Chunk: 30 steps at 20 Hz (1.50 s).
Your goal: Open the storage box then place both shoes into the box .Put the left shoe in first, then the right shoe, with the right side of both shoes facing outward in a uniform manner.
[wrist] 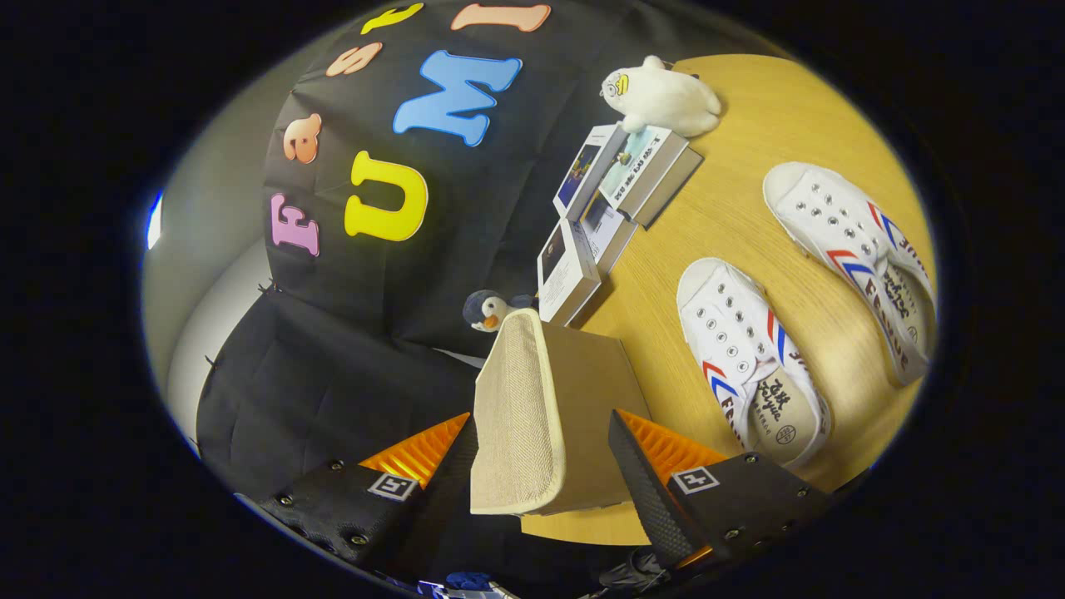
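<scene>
Jaws (545,466) of mine stand spread apart, and the raised lid (520,416) of the storage box (595,391) sits in the gap between my two fingers. Whether either finger (645,482) actually presses on the lid I cannot tell. The lid is lifted on edge, its woven side turned left, with the tan box body just beyond and to the right of it; I cannot see inside the box. Both shoes lie on the tabletop (732,216) to the right, well apart from my fingers: one shoe (745,358) nearer the box, the other shoe (857,249) farther right. Beyond the box stands a small toy penguin (487,310), then some stacked books (611,195) and a white plush toy (661,97).
</scene>
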Each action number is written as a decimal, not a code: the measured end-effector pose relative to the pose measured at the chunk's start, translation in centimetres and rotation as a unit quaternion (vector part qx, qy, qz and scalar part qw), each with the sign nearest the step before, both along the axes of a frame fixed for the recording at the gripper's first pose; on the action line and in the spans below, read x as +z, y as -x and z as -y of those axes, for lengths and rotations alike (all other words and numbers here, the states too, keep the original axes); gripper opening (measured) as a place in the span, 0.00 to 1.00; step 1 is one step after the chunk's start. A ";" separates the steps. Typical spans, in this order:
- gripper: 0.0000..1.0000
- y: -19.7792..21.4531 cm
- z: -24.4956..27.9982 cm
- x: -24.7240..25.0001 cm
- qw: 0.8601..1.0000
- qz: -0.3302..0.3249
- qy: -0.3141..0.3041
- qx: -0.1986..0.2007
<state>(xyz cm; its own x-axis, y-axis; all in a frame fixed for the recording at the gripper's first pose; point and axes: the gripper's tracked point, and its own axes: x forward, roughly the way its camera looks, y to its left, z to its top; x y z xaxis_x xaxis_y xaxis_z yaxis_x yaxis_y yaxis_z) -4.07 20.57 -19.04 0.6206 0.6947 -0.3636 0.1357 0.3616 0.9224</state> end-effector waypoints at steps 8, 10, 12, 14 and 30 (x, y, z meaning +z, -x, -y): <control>0.95 1.4 -3.0 -1.7 0.997 -0.057 -0.051 0.028; 0.95 1.5 -3.6 -1.6 0.995 -0.063 -0.061 0.036; 0.82 1.8 -4.3 -1.3 0.995 -0.066 -0.066 0.046; 0.82 2.0 -4.7 -1.0 0.994 -0.063 -0.070 0.057; 0.02 0.5 -5.3 6.3 0.995 0.035 -0.031 0.083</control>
<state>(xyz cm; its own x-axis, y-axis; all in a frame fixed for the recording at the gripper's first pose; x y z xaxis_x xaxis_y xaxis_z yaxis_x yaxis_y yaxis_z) -4.56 25.85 -12.69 0.5175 0.8097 -0.2766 0.0135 0.3155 0.9488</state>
